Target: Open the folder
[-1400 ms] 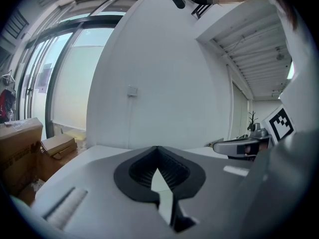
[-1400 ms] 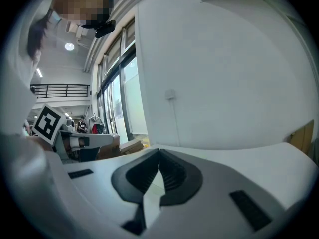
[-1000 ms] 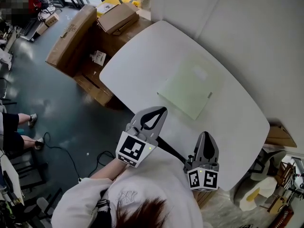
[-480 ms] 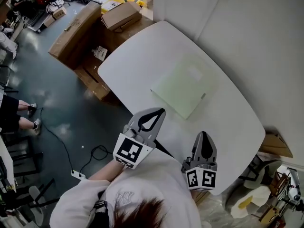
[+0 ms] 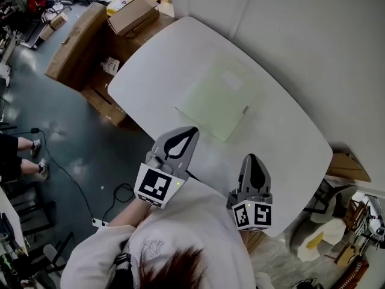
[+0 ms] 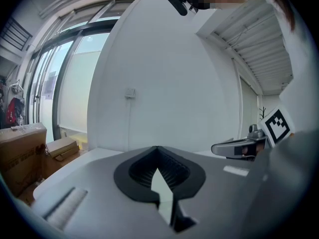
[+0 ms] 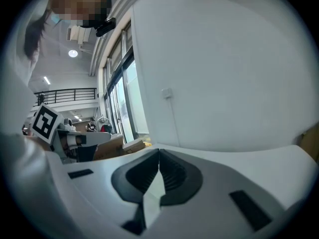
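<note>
A white surface point(image 5: 283, 137) with rounded corners is carrying a pale green, translucent folder point(image 5: 210, 101). The folder is lying flat and closed near the middle of the surface, sitting askew to its edges and showing a whitish label on its cover.

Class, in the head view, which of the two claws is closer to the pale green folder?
The left claw: its shut tip nearly reaches the near edge of the folder, while the right claw hangs further back from it.

White rounded tabletop point(image 5: 150, 71) open on near side, flat pale-green folder point(image 5: 213, 98) mid-table, white wall point(image 5: 313, 35) behind, brown cardboard boxes point(image 5: 75, 44) at left end
</note>
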`<state>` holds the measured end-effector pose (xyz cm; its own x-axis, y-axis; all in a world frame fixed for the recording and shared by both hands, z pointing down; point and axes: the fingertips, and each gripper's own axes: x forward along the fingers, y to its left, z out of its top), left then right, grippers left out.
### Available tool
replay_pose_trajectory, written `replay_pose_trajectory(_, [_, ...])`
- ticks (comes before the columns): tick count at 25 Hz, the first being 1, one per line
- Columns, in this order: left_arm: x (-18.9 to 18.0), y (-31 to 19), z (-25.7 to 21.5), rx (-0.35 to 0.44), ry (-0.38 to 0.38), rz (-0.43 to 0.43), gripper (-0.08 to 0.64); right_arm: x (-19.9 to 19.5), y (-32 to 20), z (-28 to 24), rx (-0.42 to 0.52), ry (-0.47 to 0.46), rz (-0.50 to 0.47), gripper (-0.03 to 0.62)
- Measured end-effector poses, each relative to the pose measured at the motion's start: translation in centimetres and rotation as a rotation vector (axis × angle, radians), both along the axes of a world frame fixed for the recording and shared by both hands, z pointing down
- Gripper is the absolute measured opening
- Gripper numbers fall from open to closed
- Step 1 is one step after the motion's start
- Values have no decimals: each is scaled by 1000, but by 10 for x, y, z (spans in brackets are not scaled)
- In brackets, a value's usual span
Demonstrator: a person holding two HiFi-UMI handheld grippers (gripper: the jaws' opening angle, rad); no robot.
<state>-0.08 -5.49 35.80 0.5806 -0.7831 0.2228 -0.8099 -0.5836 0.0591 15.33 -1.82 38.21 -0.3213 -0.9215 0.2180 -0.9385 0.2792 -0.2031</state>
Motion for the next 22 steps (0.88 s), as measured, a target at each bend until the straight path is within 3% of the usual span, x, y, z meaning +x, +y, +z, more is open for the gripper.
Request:
replay_pose_trajectory(10, [8,-29,6,-15,-8,75,2,-4,-21,1,-9,21,29,8])
replay_pose_trajectory(22, [8,-51,28,-34,-58,126,2,-5,-47,41,-54,36,46,6])
